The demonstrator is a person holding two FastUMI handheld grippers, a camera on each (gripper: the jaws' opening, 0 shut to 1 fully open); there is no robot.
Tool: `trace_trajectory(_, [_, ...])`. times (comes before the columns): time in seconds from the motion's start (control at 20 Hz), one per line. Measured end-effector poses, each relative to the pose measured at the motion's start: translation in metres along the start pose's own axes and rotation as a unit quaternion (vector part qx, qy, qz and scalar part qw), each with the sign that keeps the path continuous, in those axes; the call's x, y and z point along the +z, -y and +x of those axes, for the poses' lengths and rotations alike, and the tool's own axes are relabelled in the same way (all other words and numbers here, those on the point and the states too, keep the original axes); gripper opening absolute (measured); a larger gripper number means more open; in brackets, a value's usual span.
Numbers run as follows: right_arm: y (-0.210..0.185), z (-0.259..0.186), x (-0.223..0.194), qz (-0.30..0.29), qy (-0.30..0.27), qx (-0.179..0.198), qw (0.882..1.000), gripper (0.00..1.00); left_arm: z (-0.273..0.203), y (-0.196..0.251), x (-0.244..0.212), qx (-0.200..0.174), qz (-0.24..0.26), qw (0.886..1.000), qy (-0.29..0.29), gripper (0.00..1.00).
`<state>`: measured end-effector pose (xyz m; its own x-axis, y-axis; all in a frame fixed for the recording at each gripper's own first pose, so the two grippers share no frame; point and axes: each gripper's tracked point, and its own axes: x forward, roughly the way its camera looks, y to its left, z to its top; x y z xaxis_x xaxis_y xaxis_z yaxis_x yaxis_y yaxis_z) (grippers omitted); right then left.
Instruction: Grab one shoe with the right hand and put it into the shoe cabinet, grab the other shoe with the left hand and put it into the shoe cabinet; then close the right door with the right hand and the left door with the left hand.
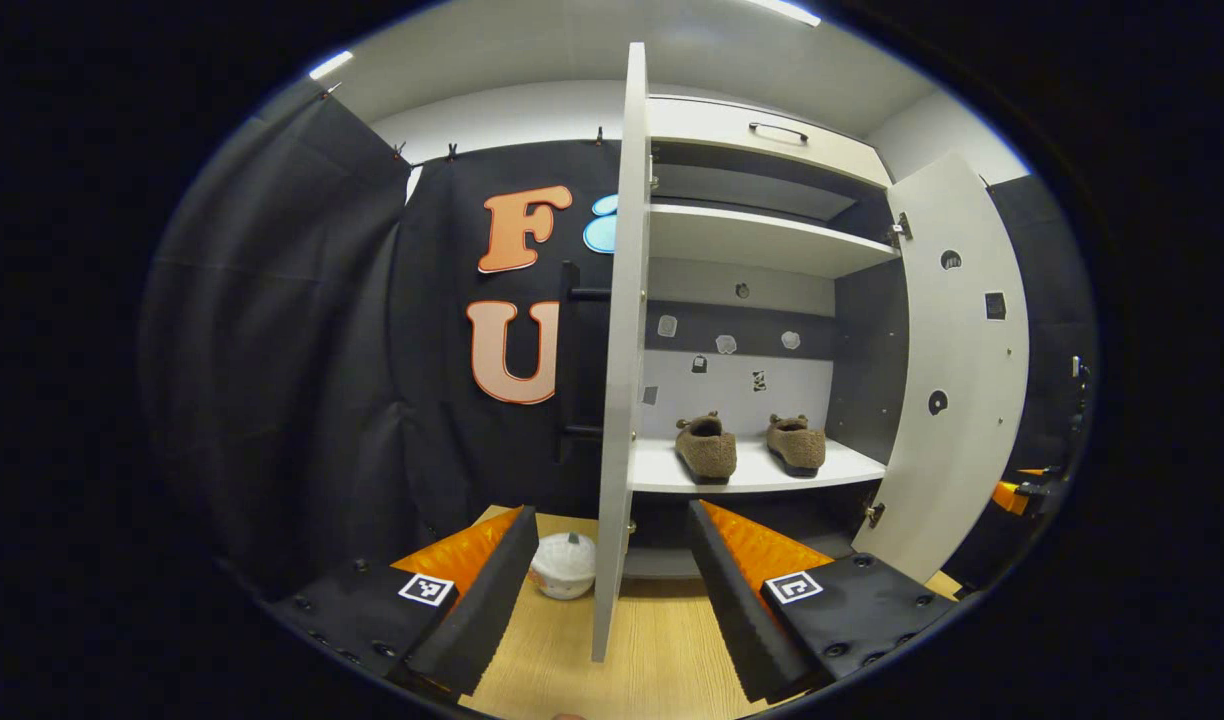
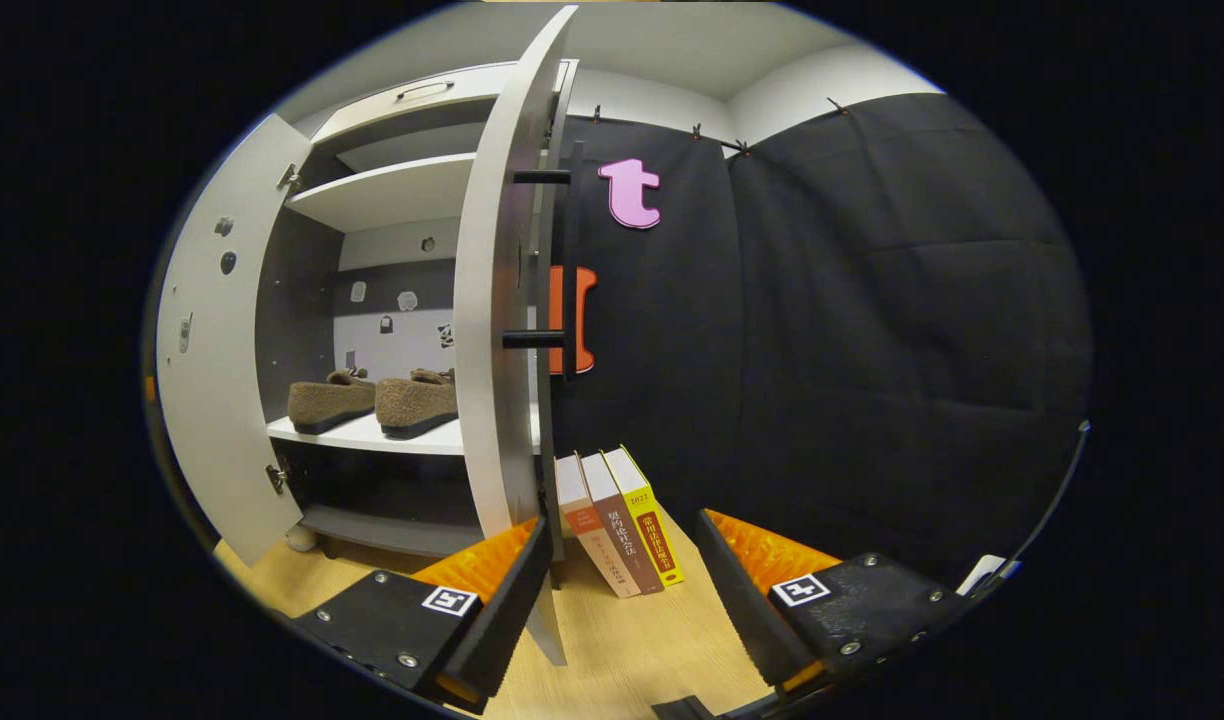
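Observation:
Two brown fuzzy shoes (image 1: 707, 447) (image 1: 797, 443) stand side by side on the white lower shelf (image 1: 752, 480) of the shoe cabinet. The same shoes (image 2: 330, 400) (image 2: 419, 397) show in the right gripper view. Both doors are swung open. The left door (image 1: 620, 300) is edge-on to my left gripper (image 1: 612, 515), which is open with the door's edge standing between its fingers, not pressed. The right door (image 2: 502, 300), with a black handle (image 2: 537, 260), stands edge-on just by the left finger of my open right gripper (image 2: 622, 525). Neither gripper holds anything.
The far right door (image 1: 957, 380) and far left door (image 2: 212, 380) stick out toward me. Three books (image 2: 617, 520) lean against the cabinet's right side on the wooden floor (image 2: 622, 640). A white round object (image 1: 562, 565) sits left of the left door. A drawer (image 1: 772, 135) tops the cabinet.

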<state>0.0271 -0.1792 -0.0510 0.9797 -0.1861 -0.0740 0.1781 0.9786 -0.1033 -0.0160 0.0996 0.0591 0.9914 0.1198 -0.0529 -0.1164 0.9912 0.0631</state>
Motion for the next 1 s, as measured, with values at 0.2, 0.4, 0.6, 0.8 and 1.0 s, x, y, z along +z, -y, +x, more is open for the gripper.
trace_trajectory(0.2, [-0.015,-0.003,-0.002,0.014,-0.005,0.023,1.000,0.91,-0.001,-0.011,0.004,0.010,-0.005,1.000,0.007,0.95])
trace_trajectory(0.4, [-0.041,-0.002,-0.004,0.027,-0.008,0.055,0.998,0.91,-0.001,-0.023,0.002,0.020,-0.001,1.000,0.003,0.96])
trace_trajectory(0.6, [-0.077,0.001,-0.003,0.023,-0.009,0.087,0.996,0.91,-0.001,-0.027,0.002,0.019,-0.010,1.000,0.003,0.96])
trace_trajectory(0.8, [-0.109,0.006,-0.004,0.024,-0.010,0.115,0.993,0.91,-0.004,-0.037,-0.004,0.028,-0.007,1.000,-0.002,0.99])
trace_trajectory(1.0, [-0.139,0.018,-0.001,0.023,-0.007,0.138,0.990,0.91,-0.008,-0.051,-0.011,0.040,-0.009,0.999,-0.008,0.98])
